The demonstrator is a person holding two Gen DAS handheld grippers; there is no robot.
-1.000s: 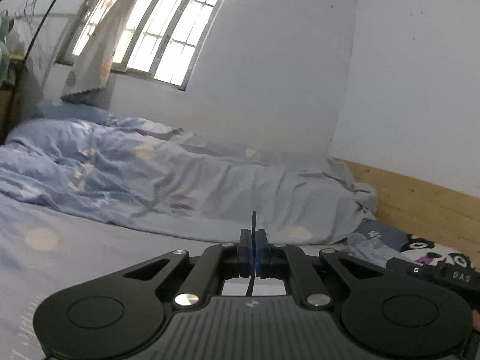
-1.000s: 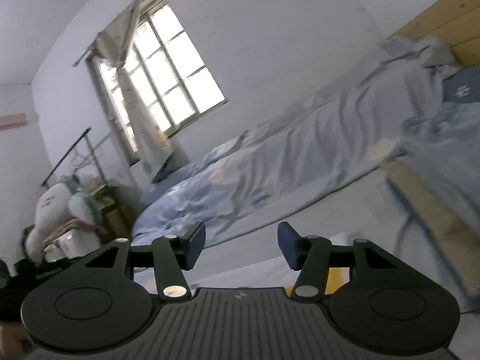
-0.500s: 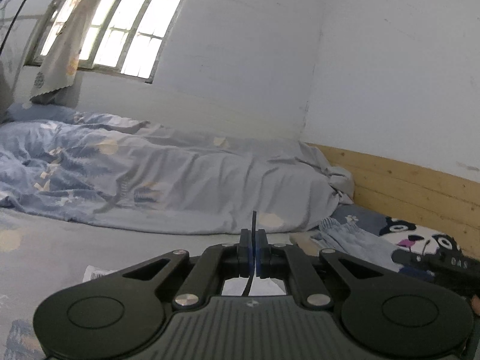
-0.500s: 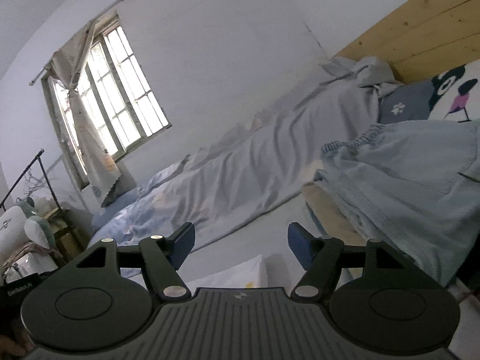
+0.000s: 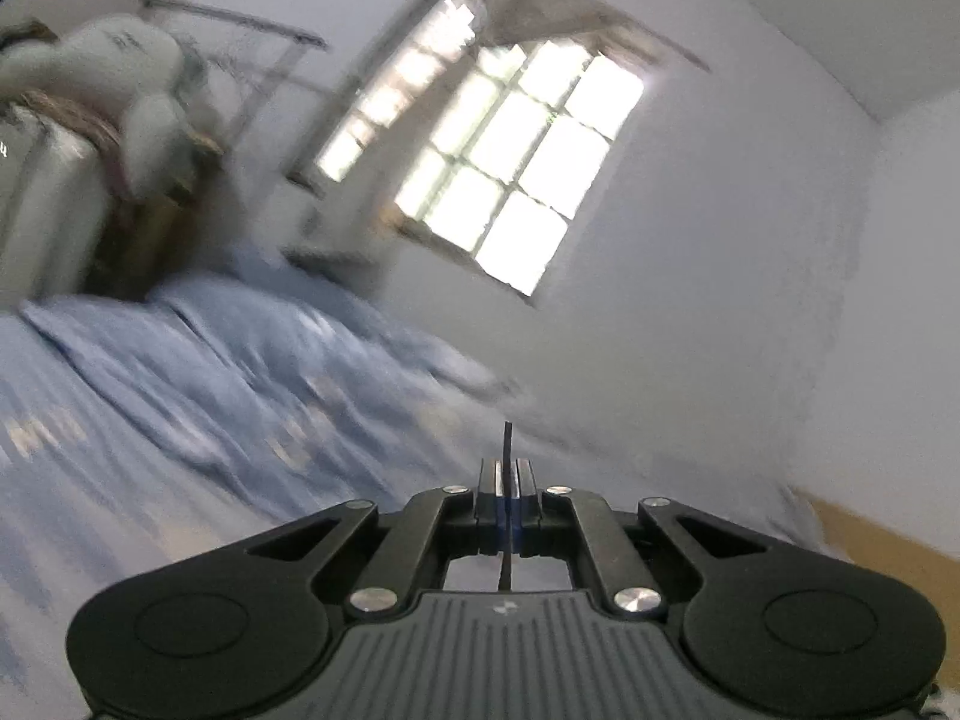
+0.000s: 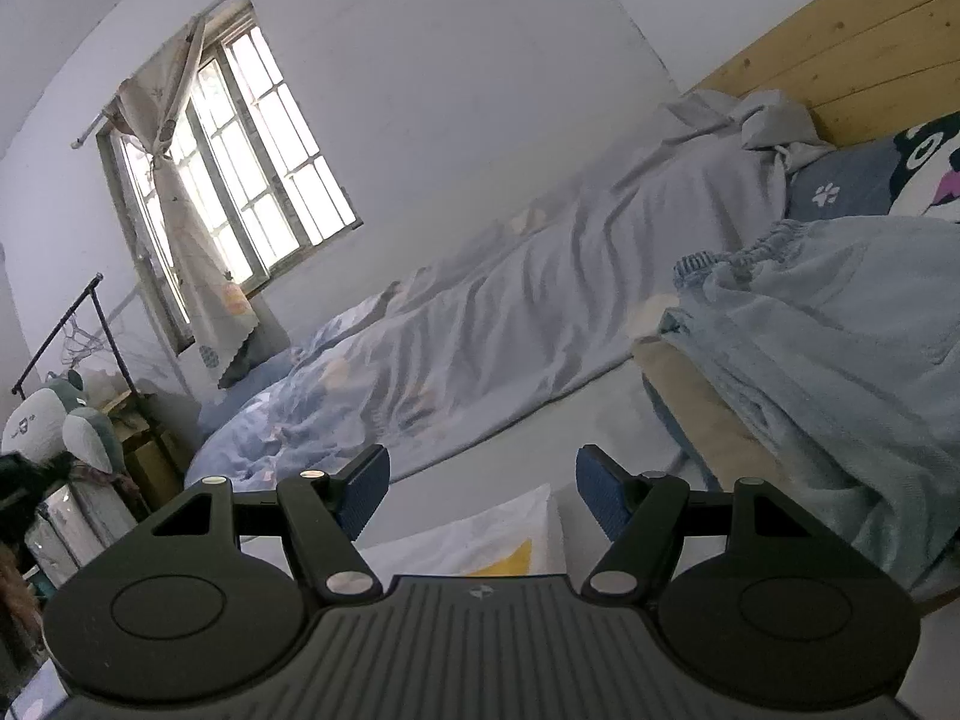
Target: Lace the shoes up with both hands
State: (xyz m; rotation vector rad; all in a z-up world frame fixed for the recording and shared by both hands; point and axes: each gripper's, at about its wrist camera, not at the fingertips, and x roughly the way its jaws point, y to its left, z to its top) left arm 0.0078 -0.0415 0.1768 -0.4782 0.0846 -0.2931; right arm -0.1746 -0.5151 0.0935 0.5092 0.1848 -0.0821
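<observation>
While your left gripper point(image 5: 507, 480) pinched the black lace point(image 5: 507, 441), its tip pointed toward twelve o'clock. Your right gripper point(image 6: 477, 489) gaped wide, holding nothing.

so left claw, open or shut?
Shut. The left claw has its pads pressed together on a thin black lace whose end sticks up between them.

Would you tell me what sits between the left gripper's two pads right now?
In the left wrist view, a thin black shoelace is clamped between the shut left gripper, its tip sticking up past the pads.
</observation>
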